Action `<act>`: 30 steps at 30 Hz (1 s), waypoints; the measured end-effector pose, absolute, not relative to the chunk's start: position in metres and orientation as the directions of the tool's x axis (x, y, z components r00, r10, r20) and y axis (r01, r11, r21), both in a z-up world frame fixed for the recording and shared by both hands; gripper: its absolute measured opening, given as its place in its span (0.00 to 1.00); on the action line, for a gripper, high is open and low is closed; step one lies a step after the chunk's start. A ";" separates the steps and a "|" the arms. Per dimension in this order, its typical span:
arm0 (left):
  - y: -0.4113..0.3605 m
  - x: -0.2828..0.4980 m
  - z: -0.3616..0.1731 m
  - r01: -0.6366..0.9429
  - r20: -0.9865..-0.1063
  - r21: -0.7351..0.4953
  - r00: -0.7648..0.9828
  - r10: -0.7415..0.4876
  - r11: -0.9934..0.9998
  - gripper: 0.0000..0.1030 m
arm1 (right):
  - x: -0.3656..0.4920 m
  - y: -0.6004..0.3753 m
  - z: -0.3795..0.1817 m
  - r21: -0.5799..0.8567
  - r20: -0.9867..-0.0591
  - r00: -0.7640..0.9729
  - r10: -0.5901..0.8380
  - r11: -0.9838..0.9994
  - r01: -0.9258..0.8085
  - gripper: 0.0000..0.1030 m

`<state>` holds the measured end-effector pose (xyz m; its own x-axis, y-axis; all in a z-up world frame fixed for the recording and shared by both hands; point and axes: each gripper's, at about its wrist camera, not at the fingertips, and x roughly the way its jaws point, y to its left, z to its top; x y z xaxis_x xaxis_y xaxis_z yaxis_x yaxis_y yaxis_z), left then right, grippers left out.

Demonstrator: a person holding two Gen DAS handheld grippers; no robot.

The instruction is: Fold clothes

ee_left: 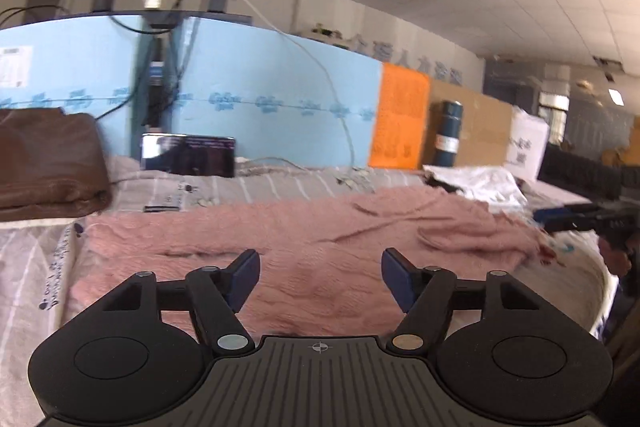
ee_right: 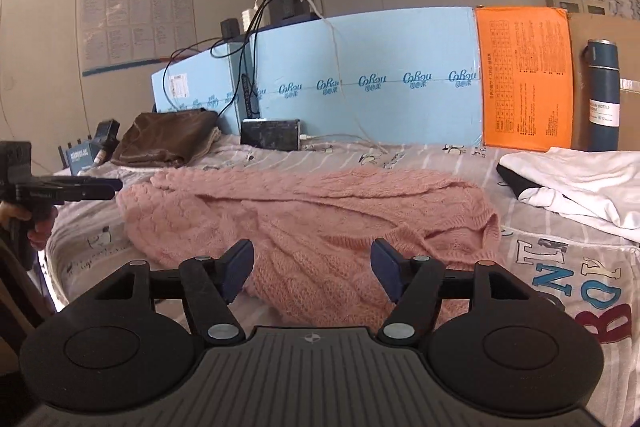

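left gripper (ee_left: 320, 277): fingers wide apart, nothing between them; it hovers over the sweater's near edge
right gripper (ee_right: 312, 269): fingers wide too, empty
sweater (ee_right: 304, 219): pink knit, lying rumpled and partly doubled over on the bedsheet (ee_right: 560, 267)
handling: likely soft, limp, stretchy, light; it should sag and bunch
hold: pinch a hem corner or shoulder edge, through both layers

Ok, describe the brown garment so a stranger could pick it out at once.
Start at the long light-blue foam board standing along the far edge of the bed. At its left end, left of the black device, lies the brown garment, folded into a neat pile. It is smooth and dark brown; the pink sweater is knitted, the white garment pale.
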<state>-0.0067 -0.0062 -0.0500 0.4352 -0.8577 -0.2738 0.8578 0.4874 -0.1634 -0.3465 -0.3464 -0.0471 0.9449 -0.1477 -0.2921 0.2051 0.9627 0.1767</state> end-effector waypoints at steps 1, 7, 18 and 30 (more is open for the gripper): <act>-0.007 0.005 -0.050 0.784 -0.295 -0.167 0.539 -0.789 0.598 0.70 | -0.348 -0.355 -0.046 0.220 -0.264 0.948 -0.177 0.946 0.238 0.65; -0.021 0.064 -0.057 0.567 -0.524 -0.115 0.663 -0.535 0.816 0.71 | -0.342 -0.399 -0.052 0.326 -0.334 0.843 -0.421 0.788 0.522 0.67; -0.004 0.019 -0.033 0.688 -0.365 -0.093 0.649 -0.667 0.720 0.11 | -0.311 -0.399 -0.071 0.243 -0.470 0.782 -0.408 0.792 0.560 0.36; 0.013 0.029 -0.053 0.600 -0.521 -0.040 0.670 -0.529 0.799 0.34 | -0.312 -0.405 -0.068 0.246 -0.459 0.782 -0.421 0.786 0.568 0.41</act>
